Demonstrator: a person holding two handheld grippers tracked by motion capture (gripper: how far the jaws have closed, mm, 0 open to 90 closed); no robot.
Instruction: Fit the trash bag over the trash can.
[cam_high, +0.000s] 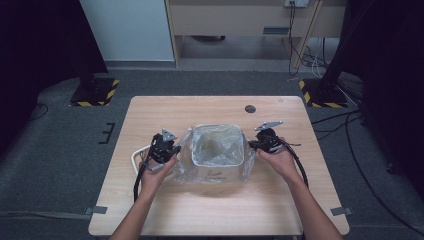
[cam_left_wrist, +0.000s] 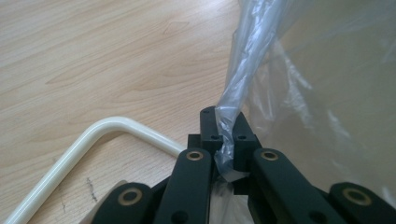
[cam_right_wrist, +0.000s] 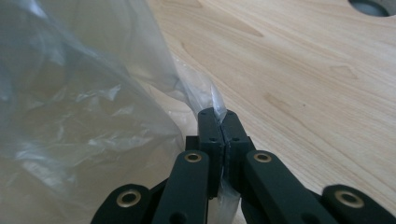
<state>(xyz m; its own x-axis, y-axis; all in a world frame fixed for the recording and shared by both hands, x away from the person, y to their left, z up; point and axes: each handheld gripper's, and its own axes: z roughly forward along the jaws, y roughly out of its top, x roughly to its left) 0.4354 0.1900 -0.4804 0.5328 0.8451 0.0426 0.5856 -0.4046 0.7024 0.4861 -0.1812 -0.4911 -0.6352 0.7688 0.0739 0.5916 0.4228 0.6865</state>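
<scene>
A clear plastic bag (cam_high: 216, 150) lines a small square bin (cam_high: 216, 174) in the middle of the wooden table. My left gripper (cam_high: 175, 148) is at the bag's left side, shut on a twisted strip of the bag (cam_left_wrist: 233, 88). My right gripper (cam_high: 251, 145) is at the bag's right side, shut on a thin fold of the bag (cam_right_wrist: 218, 105). In each gripper view the black jaws stand pressed together with plastic film pinched between them. A hand holds each gripper from below.
A cream-coloured bent tube (cam_left_wrist: 79, 149) lies on the table by my left gripper, also seen as a pale loop (cam_high: 136, 157). A round grey cable hole (cam_high: 250, 108) sits near the table's far edge. Black cables trail off both grippers.
</scene>
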